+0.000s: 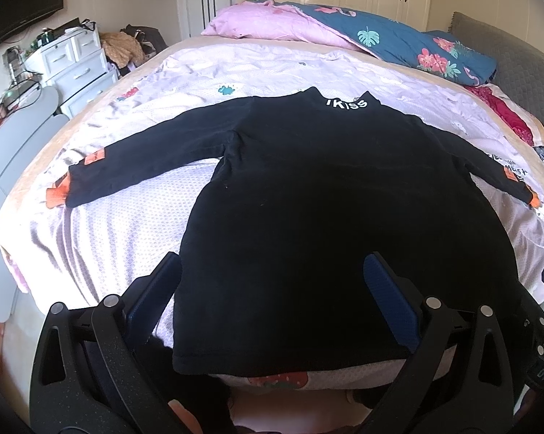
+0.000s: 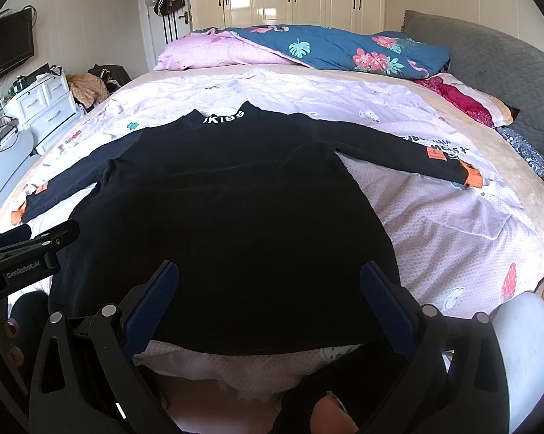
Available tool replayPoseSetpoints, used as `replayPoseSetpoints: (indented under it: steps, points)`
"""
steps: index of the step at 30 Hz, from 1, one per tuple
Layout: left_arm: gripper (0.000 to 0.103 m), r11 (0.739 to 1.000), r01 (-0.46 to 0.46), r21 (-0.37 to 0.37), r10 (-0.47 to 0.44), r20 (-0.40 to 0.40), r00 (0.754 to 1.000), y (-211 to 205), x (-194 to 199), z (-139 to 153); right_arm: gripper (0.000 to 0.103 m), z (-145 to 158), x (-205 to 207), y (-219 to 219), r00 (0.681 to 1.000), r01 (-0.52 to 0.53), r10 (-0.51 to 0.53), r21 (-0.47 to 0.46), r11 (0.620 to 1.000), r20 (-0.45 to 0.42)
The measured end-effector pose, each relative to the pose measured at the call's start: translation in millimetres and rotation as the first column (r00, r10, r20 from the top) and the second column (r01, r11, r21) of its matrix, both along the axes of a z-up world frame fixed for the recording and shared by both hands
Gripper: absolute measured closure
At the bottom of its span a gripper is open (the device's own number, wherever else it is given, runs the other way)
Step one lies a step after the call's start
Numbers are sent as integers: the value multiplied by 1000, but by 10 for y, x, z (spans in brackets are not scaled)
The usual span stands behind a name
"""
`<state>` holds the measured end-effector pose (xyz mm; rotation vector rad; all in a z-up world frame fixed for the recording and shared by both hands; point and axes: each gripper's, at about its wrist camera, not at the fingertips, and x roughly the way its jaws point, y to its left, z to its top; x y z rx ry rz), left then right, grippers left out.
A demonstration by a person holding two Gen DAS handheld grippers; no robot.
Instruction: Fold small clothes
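A small black long-sleeved top with white "KISS" lettering at the collar and orange cuffs lies flat on the bed, sleeves spread wide; it also shows in the right wrist view. My left gripper is open and empty, its blue-padded fingers hovering over the hem near the left side. My right gripper is open and empty over the hem's right part. The left gripper's tip shows at the left edge of the right wrist view.
The bed has a pale pink patterned sheet. A folded blue floral quilt and pink pillow lie at the far end. A white drawer unit stands left of the bed. A grey headboard is at right.
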<state>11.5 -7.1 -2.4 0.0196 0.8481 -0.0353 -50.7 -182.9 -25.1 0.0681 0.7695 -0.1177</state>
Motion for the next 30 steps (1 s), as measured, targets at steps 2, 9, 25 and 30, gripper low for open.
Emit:
replayPoseSetpoints:
  steps: [2, 9, 25, 30]
  points:
    - [9, 1000, 6, 2, -6, -7, 1000, -2, 58, -3, 4, 9, 41, 2, 1000, -6, 6, 4, 1000, -4]
    - [9, 1000, 8, 3, -8, 2, 1000, -34, 292, 69, 4, 70, 271, -34, 1000, 1, -1, 1, 1000, -5]
    - [9, 998, 10, -67, -13, -44, 999, -163, 1155, 174, 4, 307, 1139, -363, 998, 61, -61, 22, 998, 5]
    - [9, 999, 15, -46, -16, -34, 999, -261, 1374, 227, 4, 362, 1370, -460, 997, 73, -74, 29, 997, 8]
